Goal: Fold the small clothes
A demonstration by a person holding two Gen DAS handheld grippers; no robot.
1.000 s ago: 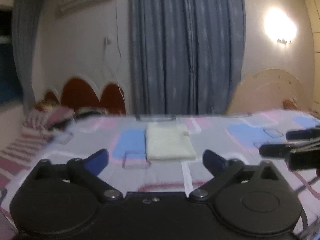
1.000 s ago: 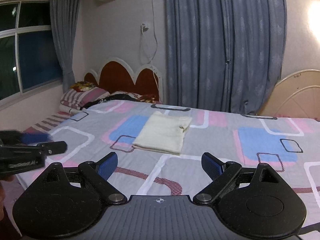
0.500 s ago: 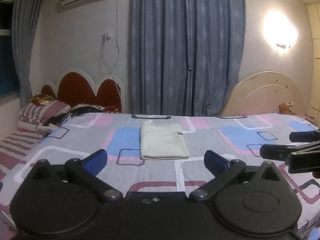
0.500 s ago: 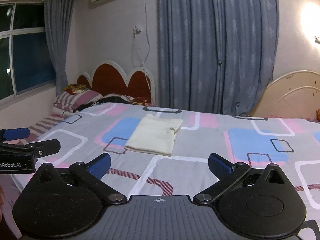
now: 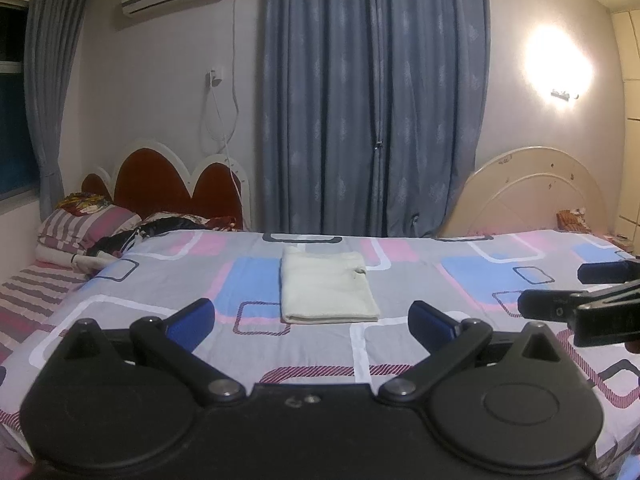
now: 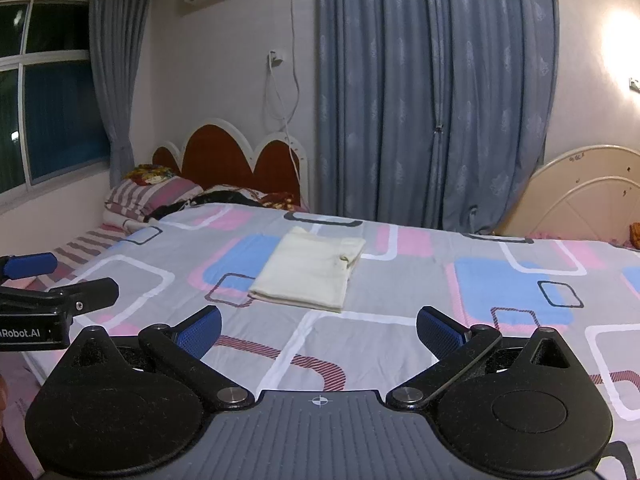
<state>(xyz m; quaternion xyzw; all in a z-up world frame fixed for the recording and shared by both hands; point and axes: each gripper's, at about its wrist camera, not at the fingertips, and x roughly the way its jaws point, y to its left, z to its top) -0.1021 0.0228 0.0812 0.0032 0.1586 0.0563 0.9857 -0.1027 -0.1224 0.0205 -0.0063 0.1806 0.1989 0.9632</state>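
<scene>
Colours and patterns, bedroom

Folded cloth (image 5: pixel 326 286): cream, plain. Bedsheet (image 5: pixel 440 280): grey, with blue, pink and white rounded squares. Curtain (image 5: pixel 372 92): grey-blue. Headboard (image 5: pixel 160 180): red-brown, white-edged. Pillow (image 5: pixel 86 224): striped.

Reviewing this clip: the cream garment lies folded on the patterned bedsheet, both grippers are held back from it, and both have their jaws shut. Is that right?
Not quite. The cream garment does lie folded on the patterned bedsheet, and both grippers are back from it, but the left gripper and right gripper have their jaws spread open, holding nothing, as each wrist view shows.
</scene>
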